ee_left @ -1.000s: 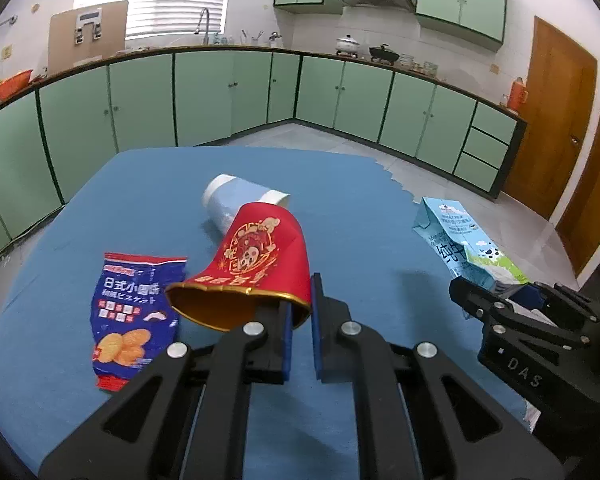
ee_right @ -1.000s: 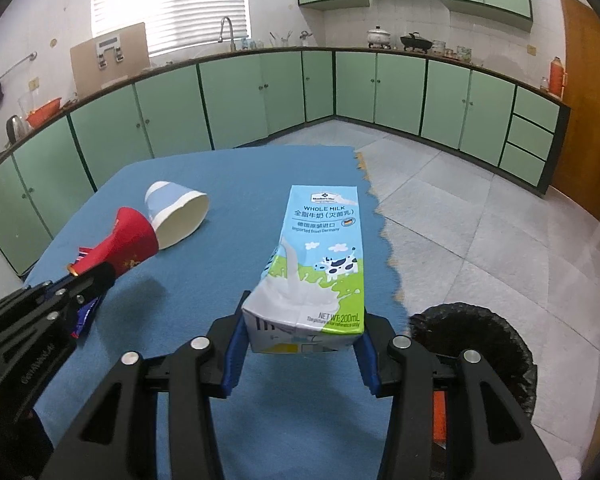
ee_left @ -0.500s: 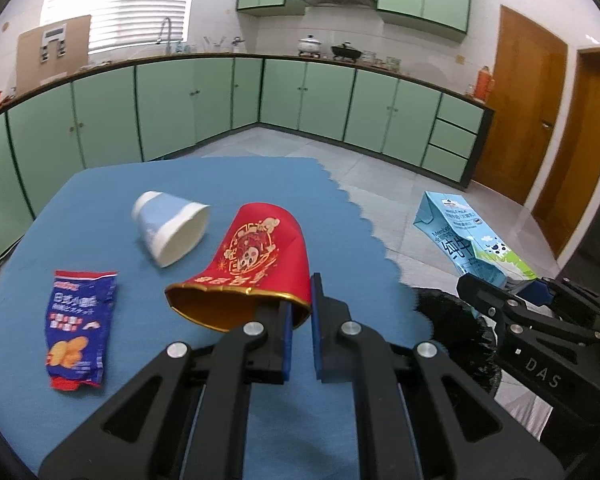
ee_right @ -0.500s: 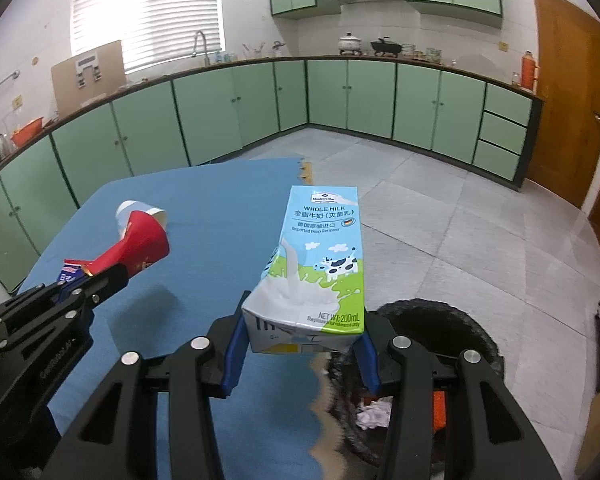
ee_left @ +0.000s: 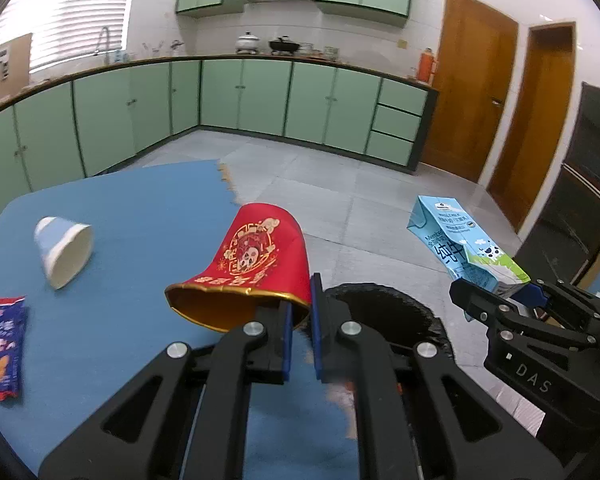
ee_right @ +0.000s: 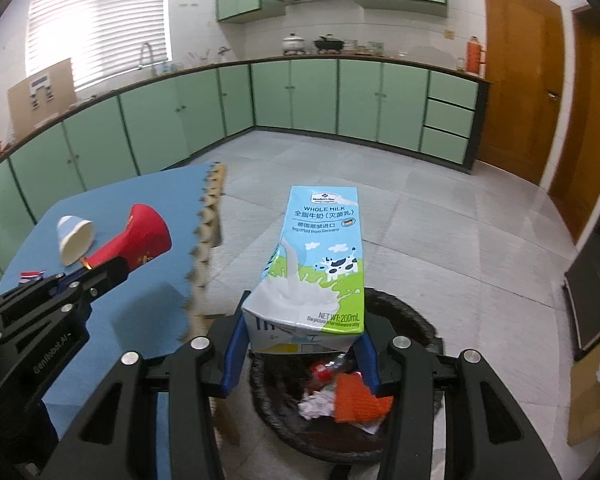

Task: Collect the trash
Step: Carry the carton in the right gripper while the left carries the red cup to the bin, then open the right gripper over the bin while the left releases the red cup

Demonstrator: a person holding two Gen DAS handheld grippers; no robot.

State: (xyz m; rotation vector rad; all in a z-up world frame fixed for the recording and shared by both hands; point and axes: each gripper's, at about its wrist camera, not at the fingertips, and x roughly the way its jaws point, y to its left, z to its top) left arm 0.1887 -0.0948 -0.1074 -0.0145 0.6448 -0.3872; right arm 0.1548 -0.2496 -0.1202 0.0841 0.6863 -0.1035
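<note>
Glossy red paper cup [ee_left: 256,264]; printed carton [ee_right: 318,264]

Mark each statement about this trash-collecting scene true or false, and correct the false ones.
1. The right gripper grips a whole milk carton. True.
2. The left gripper holds the white paper cup. False: it pinches the rim of the red paper cup; the white cup lies on the blue table.
3. The black trash bin is empty. False: crumpled paper and orange scraps lie inside.
4. A blue snack packet lies on the table. True.
</note>
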